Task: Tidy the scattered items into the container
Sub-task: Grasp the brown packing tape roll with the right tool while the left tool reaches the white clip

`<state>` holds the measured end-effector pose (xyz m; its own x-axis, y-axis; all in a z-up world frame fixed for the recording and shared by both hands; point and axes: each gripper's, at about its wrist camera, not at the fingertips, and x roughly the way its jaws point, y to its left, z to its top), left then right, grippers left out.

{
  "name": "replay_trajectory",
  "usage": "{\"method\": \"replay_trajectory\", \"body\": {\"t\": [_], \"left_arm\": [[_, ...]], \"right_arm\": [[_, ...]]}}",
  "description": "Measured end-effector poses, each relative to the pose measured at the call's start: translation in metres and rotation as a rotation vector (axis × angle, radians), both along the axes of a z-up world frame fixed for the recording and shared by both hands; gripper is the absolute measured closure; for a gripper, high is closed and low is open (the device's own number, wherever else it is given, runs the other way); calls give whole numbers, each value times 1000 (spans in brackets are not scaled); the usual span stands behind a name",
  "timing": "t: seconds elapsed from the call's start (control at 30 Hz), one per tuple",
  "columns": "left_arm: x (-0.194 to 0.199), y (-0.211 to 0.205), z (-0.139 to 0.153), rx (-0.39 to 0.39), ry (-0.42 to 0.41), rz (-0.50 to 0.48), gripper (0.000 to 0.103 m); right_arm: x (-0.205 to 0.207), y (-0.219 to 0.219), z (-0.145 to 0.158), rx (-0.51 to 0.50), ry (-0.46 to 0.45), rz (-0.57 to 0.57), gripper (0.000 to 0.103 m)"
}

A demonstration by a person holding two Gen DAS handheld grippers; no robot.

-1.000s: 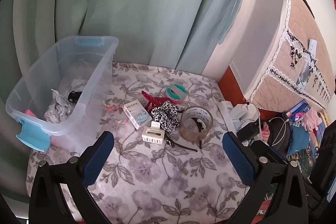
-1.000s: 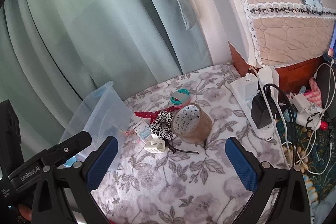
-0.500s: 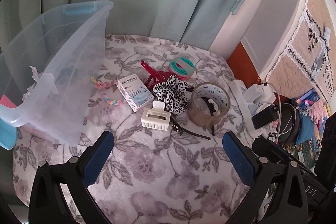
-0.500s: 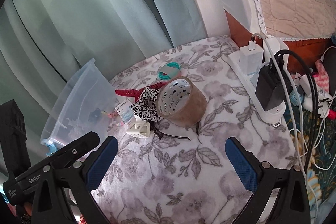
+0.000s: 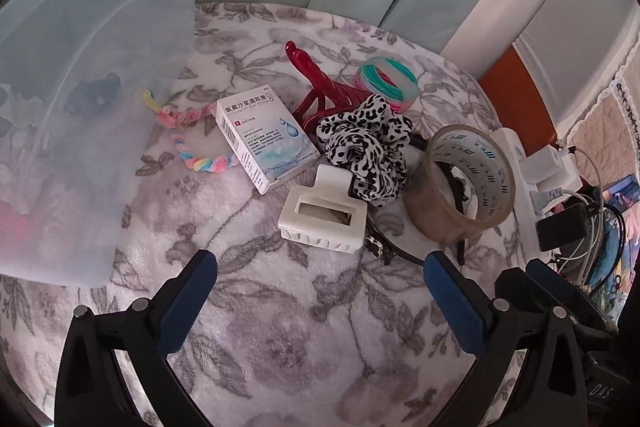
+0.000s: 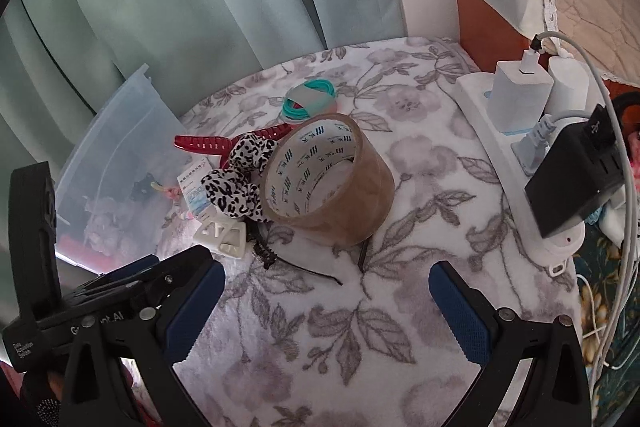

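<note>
Left tool (image 5: 320, 267) spread wide and empty, lined up over white hair claw (image 5: 322, 223) for an easy first pick. Right tool (image 6: 326, 277) likewise wide, empty, facing tape roll (image 6: 326, 181). Clear container (image 5: 80, 107) close left for short drops.

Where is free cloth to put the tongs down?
Bare floral cloth lies between the open left tongs and the white hair claw; also right of the tape roll, before the power strip. Crowded: around the leopard scrunchie.
</note>
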<state>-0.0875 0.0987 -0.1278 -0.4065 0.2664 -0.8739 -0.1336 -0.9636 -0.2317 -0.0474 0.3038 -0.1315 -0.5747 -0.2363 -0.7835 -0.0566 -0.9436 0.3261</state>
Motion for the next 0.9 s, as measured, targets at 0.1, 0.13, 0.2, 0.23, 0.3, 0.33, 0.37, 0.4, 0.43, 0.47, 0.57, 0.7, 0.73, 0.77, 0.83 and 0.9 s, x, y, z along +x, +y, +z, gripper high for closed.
{"method": "replay_trajectory", "body": {"t": [0.1,0.13,0.2,0.23,0.3,0.33,0.37,0.4,0.43,0.47,0.57,0.7,0.73,0.77,0.83,0.9], "left_arm": [[-8,1,-9,-11,-2,-7,0],[-10,1,-12,-13,-4,-9,0],[-15,2,-16,-18,-5,-11,3],[-18,1,-19,-22,-7,-11,3],[-21,0,-23,-14,-14,-12,8],[-23,-1,-25,-13,-15,-11,9],[-24,-1,-26,-14,-14,-12,10],[-24,-1,-26,-18,-13,-15,11],[-25,-1,-28,-23,-13,-18,12],[-26,0,-28,-26,-13,-22,16],[-29,-1,-29,-32,-4,-28,20],[-32,-1,-30,-38,6,-34,28],[-33,-2,-30,-37,8,-34,29],[-34,-3,-30,-32,9,-33,30],[-34,-4,-30,-33,12,-32,32],[-33,-4,-29,-36,16,-34,36]], "right_arm": [[-12,0,-8,14,-13,8,0],[-16,-1,-11,24,-16,15,0],[-24,-4,-16,40,-19,30,0],[-27,-5,-18,43,-22,37,0],[-34,-5,-23,49,-30,46,0],[-38,-6,-26,51,-32,51,0],[-41,-6,-28,52,-33,57,0],[-44,-7,-29,54,-30,61,0],[-47,-7,-31,56,-27,64,0],[-49,-8,-32,58,-27,68,0],[-58,-10,-36,61,-27,82,0],[-67,-15,-38,75,-24,97,0],[-69,-16,-39,77,-23,100,0],[-72,-17,-39,78,-22,103,0],[-75,-18,-40,80,-20,109,0],[-78,-19,-40,85,-17,111,0]]}}
